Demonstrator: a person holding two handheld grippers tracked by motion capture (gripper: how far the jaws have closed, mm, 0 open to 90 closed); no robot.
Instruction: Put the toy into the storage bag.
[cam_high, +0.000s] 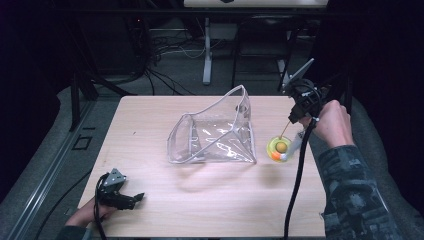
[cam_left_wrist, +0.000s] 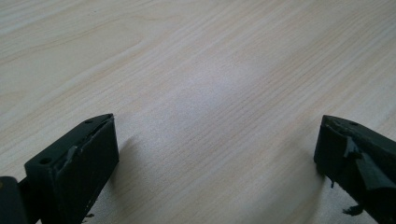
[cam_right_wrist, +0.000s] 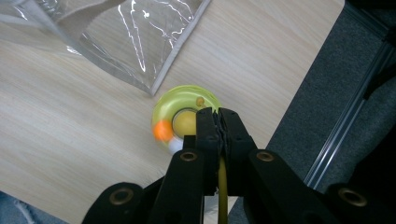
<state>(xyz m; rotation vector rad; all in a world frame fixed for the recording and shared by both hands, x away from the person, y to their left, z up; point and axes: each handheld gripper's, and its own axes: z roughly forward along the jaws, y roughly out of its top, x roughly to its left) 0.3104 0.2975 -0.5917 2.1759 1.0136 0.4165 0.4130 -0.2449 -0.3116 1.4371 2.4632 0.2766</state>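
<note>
My right tool (cam_right_wrist: 219, 122) is clenched on the yellow toy's cord (cam_right_wrist: 222, 186), dangling the toy (cam_high: 279, 148) at the clear pouch's (cam_high: 212, 131) 3 o'clock for loading, while my left tool (cam_left_wrist: 215, 154) rests released on the tabletop (cam_high: 210, 200).

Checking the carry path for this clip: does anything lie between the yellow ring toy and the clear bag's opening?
Nothing visible does. The yellow ring toy hangs from the shut right gripper beside the clear bag; bare table between.

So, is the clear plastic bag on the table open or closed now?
Open. The clear bag stands with its mouth gaping wide, and it looks empty; the wood table shows through it.
</note>
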